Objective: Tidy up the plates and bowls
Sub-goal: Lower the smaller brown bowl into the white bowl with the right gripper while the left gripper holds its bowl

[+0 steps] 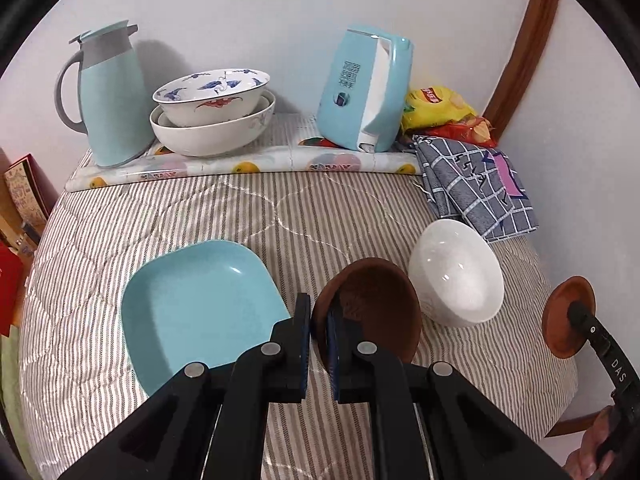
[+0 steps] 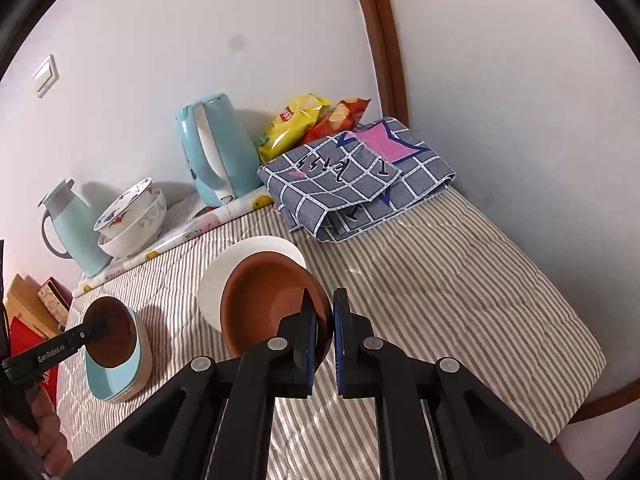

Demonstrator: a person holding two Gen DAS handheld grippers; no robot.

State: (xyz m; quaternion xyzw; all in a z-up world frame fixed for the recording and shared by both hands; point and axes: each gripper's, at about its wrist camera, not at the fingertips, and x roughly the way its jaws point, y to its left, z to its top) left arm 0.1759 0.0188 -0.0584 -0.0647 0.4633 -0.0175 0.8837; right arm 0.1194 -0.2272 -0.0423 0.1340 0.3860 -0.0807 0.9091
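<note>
Left gripper (image 1: 319,322): clamped on rim of dark brown bowl (image 1: 372,308), blue plate (image 1: 200,312) beside. Right gripper (image 2: 323,322): clamped on rim of terracotta dish (image 2: 268,308), white bowl (image 2: 224,276) just beyond.

Bare striped bed (image 2: 460,280) lies open right of the white bowl (image 1: 456,272), while the blue plate (image 1: 200,312), folded cloth (image 2: 360,184) and rear kettle (image 2: 216,152) crowd elsewhere.
</note>
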